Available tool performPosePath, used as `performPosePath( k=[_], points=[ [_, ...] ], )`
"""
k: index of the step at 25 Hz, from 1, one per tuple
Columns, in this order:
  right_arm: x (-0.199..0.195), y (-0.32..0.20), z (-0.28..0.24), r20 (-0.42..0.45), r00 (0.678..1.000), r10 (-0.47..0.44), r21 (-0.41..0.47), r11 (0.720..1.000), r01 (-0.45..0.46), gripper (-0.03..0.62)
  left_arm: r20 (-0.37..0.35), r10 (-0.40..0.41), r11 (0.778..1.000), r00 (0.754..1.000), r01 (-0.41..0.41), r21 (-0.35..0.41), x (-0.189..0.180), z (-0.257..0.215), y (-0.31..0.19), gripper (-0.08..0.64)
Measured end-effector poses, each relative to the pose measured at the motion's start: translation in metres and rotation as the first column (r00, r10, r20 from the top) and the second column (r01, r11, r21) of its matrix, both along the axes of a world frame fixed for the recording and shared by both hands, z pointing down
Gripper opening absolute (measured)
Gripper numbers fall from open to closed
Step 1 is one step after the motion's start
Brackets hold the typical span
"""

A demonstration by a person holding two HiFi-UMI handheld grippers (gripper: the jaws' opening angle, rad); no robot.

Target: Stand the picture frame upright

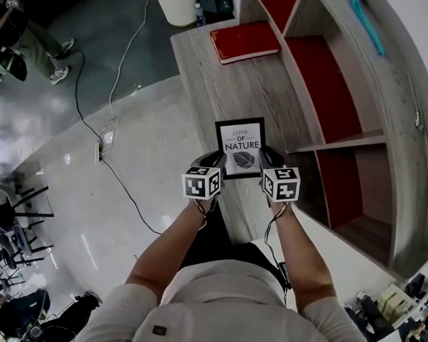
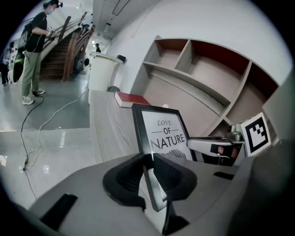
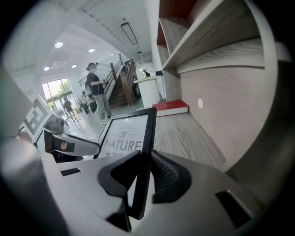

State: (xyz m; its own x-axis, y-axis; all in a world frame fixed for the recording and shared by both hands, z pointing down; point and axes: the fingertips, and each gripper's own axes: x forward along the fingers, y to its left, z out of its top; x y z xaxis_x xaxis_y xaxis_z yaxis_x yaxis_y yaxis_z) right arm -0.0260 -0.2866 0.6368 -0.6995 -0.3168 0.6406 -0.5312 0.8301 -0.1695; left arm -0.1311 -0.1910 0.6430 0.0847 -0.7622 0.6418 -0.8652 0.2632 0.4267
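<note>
A black picture frame (image 1: 240, 147) with a white print reading "LOVE OF NATURE" is held up off the wooden table (image 1: 225, 82), tilted. My left gripper (image 1: 216, 162) is shut on the frame's left edge (image 2: 146, 159), the thin black rim pinched between the dark pads. My right gripper (image 1: 264, 162) is shut on the frame's right edge (image 3: 144, 152) in the same way. In the left gripper view the right gripper's arm (image 2: 214, 145) shows beside the frame (image 2: 161, 133). In the right gripper view the frame's face (image 3: 126, 133) slants away to the left.
A red book (image 1: 244, 40) lies at the table's far end. A wooden shelf unit with red backs (image 1: 330, 94) runs along the table's right side. A cable (image 1: 96, 119) trails over the glossy floor at the left, where a person (image 2: 34, 50) stands far off.
</note>
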Motion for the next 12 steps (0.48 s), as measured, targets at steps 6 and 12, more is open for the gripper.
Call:
performPosePath(
  k=[6,12],
  points=[
    [0.019,0.044,-0.07,0.068,0.997,-0.028,0.065,0.998,0.024,0.08,0.048,-0.04,0.996,0.998,0.036,0.082,0.019,-0.069,0.046,0.078],
    [0.03,0.073,-0.132,0.141,0.987,-0.074,0.133,0.99,0.056,0.08,0.114,-0.072,0.985,0.991,0.052,0.163,0.033,-0.131,0.078,0.078]
  ],
)
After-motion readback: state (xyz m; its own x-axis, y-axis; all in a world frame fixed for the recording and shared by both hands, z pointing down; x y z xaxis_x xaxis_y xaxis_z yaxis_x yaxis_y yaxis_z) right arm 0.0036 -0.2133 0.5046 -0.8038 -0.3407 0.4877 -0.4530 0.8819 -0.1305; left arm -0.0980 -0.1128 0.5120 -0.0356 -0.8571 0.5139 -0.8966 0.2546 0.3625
